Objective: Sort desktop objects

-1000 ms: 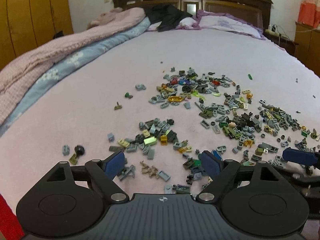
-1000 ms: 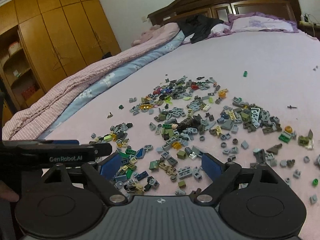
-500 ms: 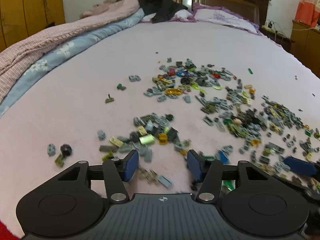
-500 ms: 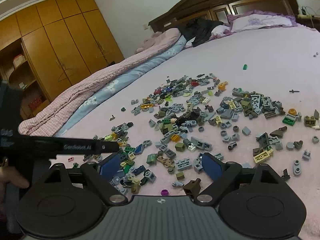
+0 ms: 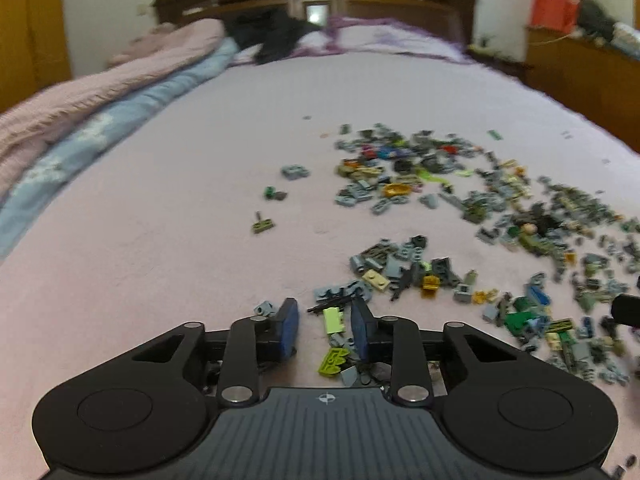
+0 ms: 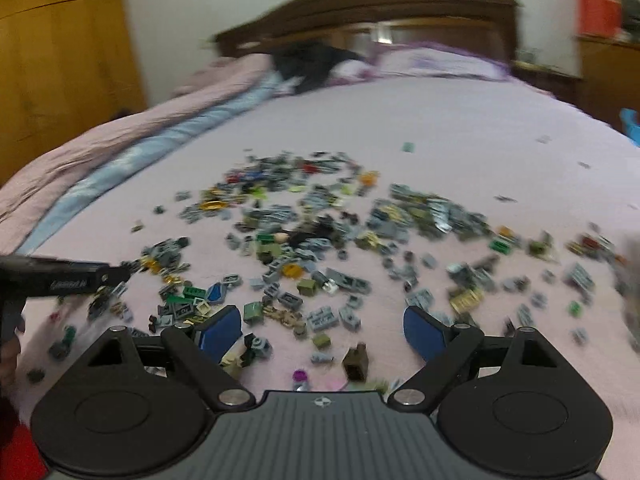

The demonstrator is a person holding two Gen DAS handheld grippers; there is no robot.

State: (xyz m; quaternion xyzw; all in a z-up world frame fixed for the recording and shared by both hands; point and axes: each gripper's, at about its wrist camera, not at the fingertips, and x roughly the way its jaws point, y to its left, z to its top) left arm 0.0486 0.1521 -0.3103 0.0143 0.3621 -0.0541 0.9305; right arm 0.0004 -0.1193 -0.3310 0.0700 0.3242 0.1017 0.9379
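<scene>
Between our left gripper (image 5: 325, 316) fingers lies a lime green brick (image 5: 333, 319); the jaws are closing on it, and the pads do not yet press it. A second lime piece (image 5: 333, 361) sits just behind it, nearer the gripper body. Beyond the fingertips and off to their right, the brick pile (image 5: 460, 216) spreads over the pink bedsheet (image 5: 160, 240). Our right gripper (image 6: 323, 326) fingers stand spread wide over scattered grey bricks (image 6: 328, 318), gripping none, with a dark brown brick (image 6: 356, 364) between them near the body.
</scene>
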